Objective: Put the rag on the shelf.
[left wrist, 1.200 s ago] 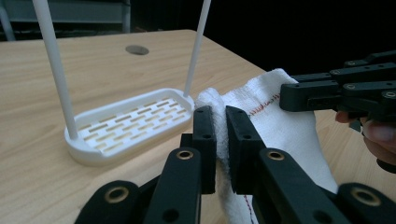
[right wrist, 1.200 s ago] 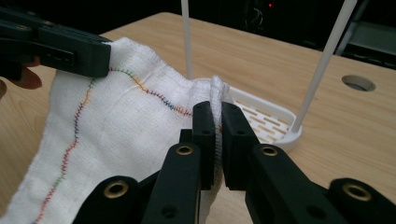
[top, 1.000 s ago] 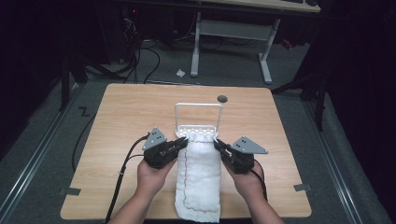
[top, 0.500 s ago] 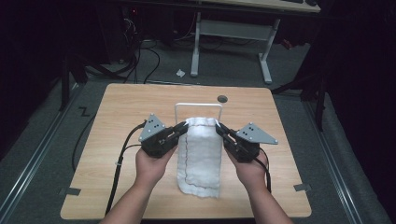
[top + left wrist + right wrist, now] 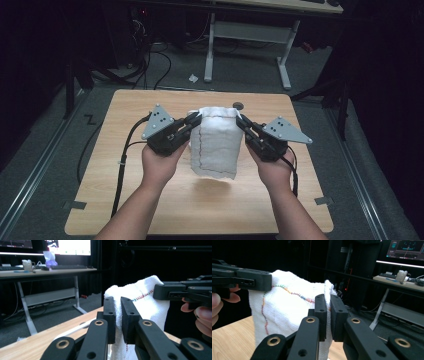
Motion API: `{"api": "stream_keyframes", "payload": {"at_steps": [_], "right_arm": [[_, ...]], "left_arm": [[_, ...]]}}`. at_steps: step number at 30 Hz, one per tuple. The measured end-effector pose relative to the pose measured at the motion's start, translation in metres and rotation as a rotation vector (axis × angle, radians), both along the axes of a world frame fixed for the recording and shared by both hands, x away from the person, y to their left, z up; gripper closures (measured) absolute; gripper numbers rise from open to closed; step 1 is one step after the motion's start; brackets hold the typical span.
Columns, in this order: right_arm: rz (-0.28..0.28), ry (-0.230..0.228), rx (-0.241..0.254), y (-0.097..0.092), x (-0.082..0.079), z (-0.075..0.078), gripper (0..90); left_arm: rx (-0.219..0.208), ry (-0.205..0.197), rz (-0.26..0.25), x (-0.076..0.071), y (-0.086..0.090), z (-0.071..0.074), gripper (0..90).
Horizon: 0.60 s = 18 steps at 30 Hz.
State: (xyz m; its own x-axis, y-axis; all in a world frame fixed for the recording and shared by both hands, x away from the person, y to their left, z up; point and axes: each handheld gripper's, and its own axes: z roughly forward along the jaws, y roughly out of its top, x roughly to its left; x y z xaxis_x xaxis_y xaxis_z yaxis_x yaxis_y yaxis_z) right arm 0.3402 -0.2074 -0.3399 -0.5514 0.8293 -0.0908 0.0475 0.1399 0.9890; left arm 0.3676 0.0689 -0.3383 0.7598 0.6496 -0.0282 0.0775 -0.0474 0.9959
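Both the left gripper and right gripper are pinching a top corner of the white towel, which hangs above the table, so I'd guess one shallow corner grip slipping would let it sag and bunch sideways.

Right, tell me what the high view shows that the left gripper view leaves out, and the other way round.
High view alone: the towel's hanging lower edge clear of the table, both forearms, the grey plates on the tongs, and the cables trailing off.

Left gripper view alone: the far desk with its keyboard and lit screen, plus the coloured stitching along the towel's edge.

Both: the white towel pinched at its top corners by the left tongs and the right tongs, above the wooden table.
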Motion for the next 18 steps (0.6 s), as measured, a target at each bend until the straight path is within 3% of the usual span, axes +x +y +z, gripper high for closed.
{"api": "stream_keyframes", "payload": {"at_steps": [4,9,13,18], "right_arm": [[0.015,0.002,0.022,-0.002,0.000,0.003,85.6],[0.021,0.000,0.025,-0.001,-0.001,0.005,85.6],[0.011,-0.011,0.005,0.001,0.005,0.011,85.6],[-0.001,-0.025,0.007,0.003,0.016,0.025,85.6]], "left_arm": [[0.008,-0.028,0.001,0.000,-0.001,0.000,83.5],[0.002,-0.004,0.009,0.006,-0.001,0.002,83.5],[0.010,0.011,0.018,0.017,-0.002,0.009,83.5],[0.032,-0.013,0.047,0.031,-0.003,0.021,83.5]]}}
